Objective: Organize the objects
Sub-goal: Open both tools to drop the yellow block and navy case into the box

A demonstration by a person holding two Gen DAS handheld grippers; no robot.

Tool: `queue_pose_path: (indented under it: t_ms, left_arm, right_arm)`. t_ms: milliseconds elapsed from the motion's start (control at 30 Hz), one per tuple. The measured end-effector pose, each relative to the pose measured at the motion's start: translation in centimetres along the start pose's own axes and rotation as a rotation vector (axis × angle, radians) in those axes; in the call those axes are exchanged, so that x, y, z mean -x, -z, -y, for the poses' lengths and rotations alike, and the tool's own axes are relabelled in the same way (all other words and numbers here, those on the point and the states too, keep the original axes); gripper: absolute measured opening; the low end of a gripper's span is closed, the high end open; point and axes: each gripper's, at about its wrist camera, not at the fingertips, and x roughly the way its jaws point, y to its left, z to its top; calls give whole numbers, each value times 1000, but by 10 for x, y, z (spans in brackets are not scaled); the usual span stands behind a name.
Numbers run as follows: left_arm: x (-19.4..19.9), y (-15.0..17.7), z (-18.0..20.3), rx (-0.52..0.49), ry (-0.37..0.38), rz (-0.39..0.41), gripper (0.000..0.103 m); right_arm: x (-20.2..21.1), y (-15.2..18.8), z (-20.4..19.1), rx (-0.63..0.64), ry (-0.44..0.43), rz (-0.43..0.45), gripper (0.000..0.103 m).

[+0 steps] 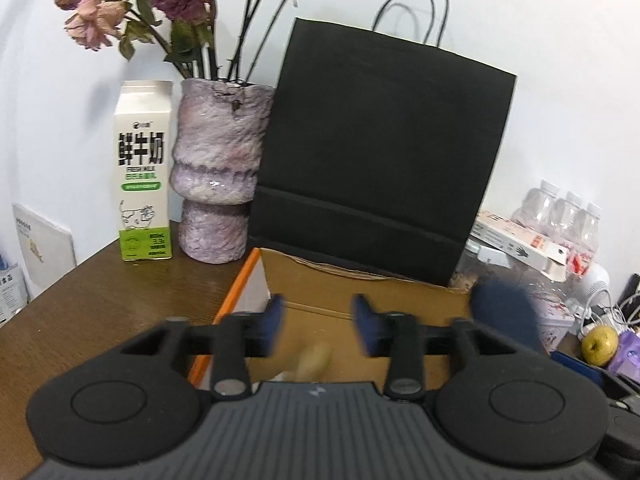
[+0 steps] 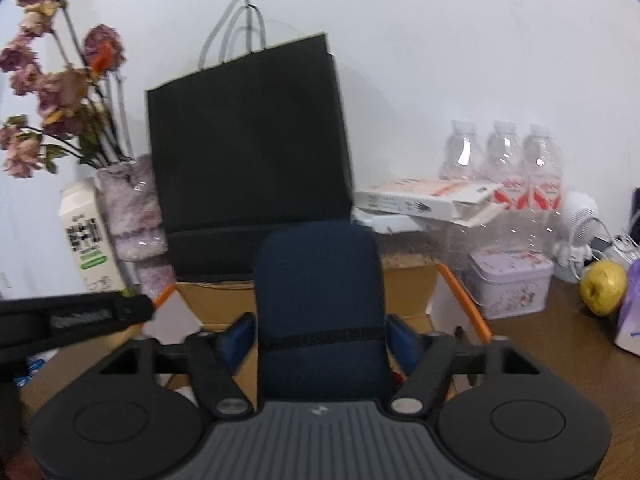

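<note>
You are working over an open cardboard box [image 1: 360,280] with orange-edged flaps that sits on the brown table [image 1: 100,300], just in front of the black paper bag [image 1: 380,140].

Your left gripper [image 1: 318,320] hangs above the box with its jaws apart and nothing between the pads. Below it, inside the box, lies a pale, blurred object [image 1: 316,360]; what it is cannot be told, but it appears already dropped in.

Your right gripper [image 2: 320,330] has a dark blue pouch-like item [image 2: 320,308] between its fingers [image 2: 240,334]. The item fills the gap almost fully, yet the blur makes it impossible to tell whether the pads press on it or have let go. It stands upright over the box, so this piece looks to be at the point of going in, not yet settled.

A lot seems left, if the loose things are all meant for sorting. To the right of the box stand a floral tin [image 2: 508,284], a yellow-green apple [image 2: 604,286], a flat carton [image 2: 424,200] and three clear bottles [image 2: 504,156], none of them gathered. On the far left the milk carton [image 1: 144,172] and the vase [image 1: 218,172] of dried flowers stand side by side against the wall. My judgement: you are early to midway, with one item in and one arriving.
</note>
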Motion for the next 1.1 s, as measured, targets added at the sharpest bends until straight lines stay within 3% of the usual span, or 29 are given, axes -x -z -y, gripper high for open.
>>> queue_pose_path:
  t_ms: [33, 67, 167, 667, 1100]
  left_arm:
    - [1, 0, -1, 6, -11, 8, 79]
    - [1, -1, -1, 6, -18, 14, 88]
    - [4, -2, -1, 9, -28, 26, 101]
    - [19, -6, -7, 48, -24, 44, 103]
    - [60, -9, -12, 47, 15, 59, 103]
  right_arm:
    - [0, 0, 1, -7, 11, 0, 98]
    - [0, 0, 3, -15, 16, 4, 99]
    - [2, -2, 5, -29, 21, 9, 102]
    - [14, -6, 4, -30, 6, 13, 103]
    - [60, -11, -4, 5, 1, 77, 103]
